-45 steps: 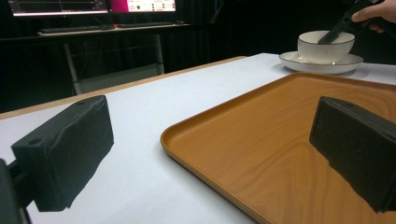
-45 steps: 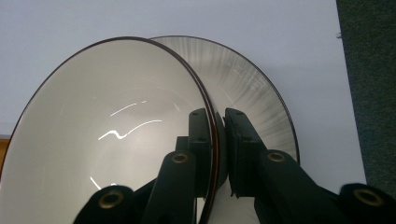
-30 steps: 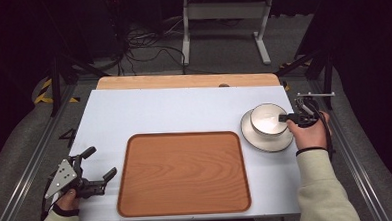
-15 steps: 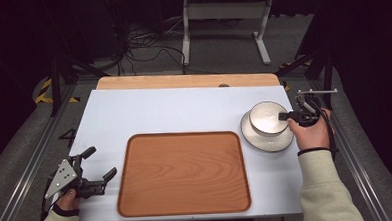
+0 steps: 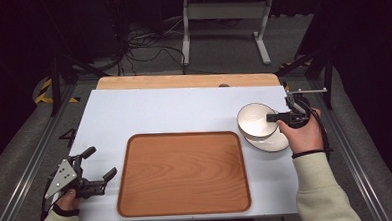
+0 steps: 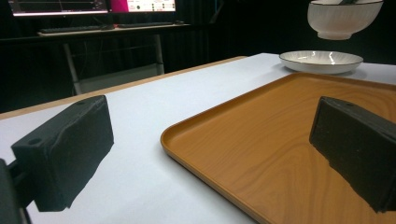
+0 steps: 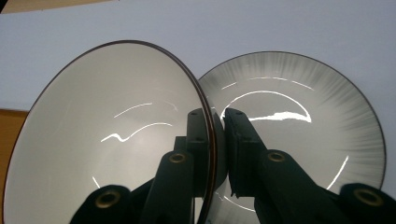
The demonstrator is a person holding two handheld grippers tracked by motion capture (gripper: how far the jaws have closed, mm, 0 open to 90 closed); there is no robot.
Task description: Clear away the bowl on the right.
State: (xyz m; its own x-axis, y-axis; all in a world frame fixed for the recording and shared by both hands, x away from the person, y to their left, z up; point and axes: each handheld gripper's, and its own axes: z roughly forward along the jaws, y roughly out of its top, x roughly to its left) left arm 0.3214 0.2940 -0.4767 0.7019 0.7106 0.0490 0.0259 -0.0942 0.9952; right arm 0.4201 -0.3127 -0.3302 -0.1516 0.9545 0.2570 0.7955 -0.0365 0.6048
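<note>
A white bowl (image 5: pixel 256 120) with a dark rim hangs in the air above a white plate (image 5: pixel 274 142) at the table's right. My right gripper (image 5: pixel 272 118) is shut on the bowl's rim, one jaw inside and one outside, as the right gripper view shows at the bowl (image 7: pixel 107 135) and plate (image 7: pixel 299 116). In the left gripper view the bowl (image 6: pixel 343 18) floats clear of the plate (image 6: pixel 321 61). My left gripper (image 5: pixel 100 163) rests open at the table's front left, beside the wooden tray (image 5: pixel 184 173), with nothing between its jaws.
The brown tray (image 6: pixel 280 140) lies empty in the middle of the white table top (image 5: pixel 174 111). A wooden strip (image 5: pixel 182 81) runs along the table's far edge. Beyond it stand a desk frame and cables on the floor.
The right gripper has lifted the bowl off the plate and carried it a little to the left, toward the tray. The left gripper has stayed put.
</note>
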